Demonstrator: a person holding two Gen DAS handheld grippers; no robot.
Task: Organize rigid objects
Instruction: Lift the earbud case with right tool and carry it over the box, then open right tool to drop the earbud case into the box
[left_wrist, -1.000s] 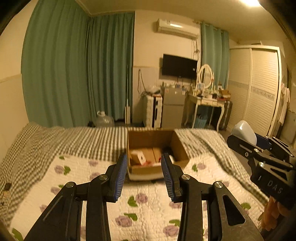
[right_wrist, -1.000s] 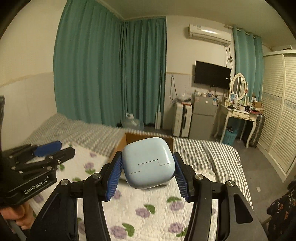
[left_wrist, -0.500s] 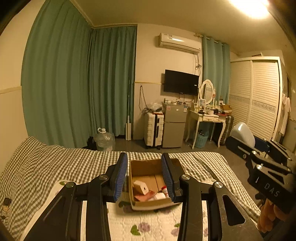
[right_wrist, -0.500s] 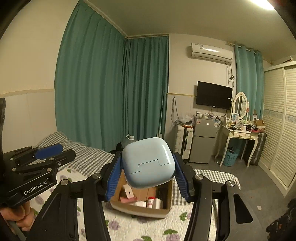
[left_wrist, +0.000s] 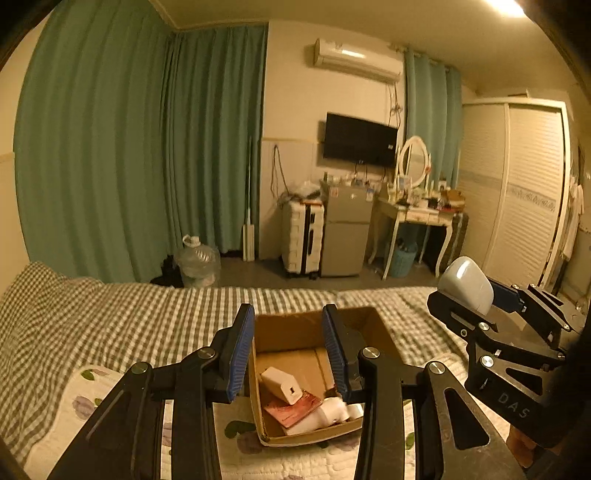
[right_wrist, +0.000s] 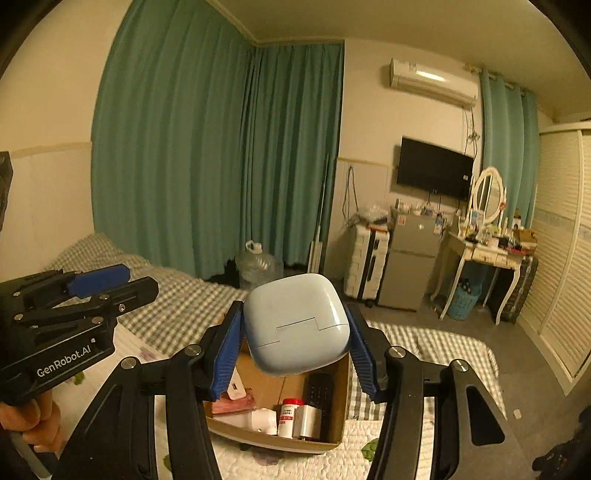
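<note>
My right gripper (right_wrist: 293, 345) is shut on a pale blue rounded case (right_wrist: 295, 328) and holds it above the open cardboard box (right_wrist: 341, 384) on the bed. The case also shows in the left wrist view (left_wrist: 467, 284), right of the box (left_wrist: 384, 338). The box holds a white charger (left_wrist: 279, 384), a red packet (left_wrist: 291, 408), a small white bottle with a red cap (right_wrist: 287, 415), a black remote (right_wrist: 318, 386) and other small items. My left gripper (left_wrist: 288, 354) is open and empty, above the near side of the box.
The box sits on a bed with a floral quilt (left_wrist: 92, 391) and a checked blanket (left_wrist: 110, 314). Beyond the bed are a water jug (left_wrist: 197, 260), a white suitcase (left_wrist: 303, 236), a small fridge (left_wrist: 347, 236), a dressing table (left_wrist: 417, 218) and a wardrobe (left_wrist: 517, 192).
Both grippers have moved forward toward the box, which now looks nearer and lower in both views. The right gripper still holds the blue case, now tilted over the box.
</note>
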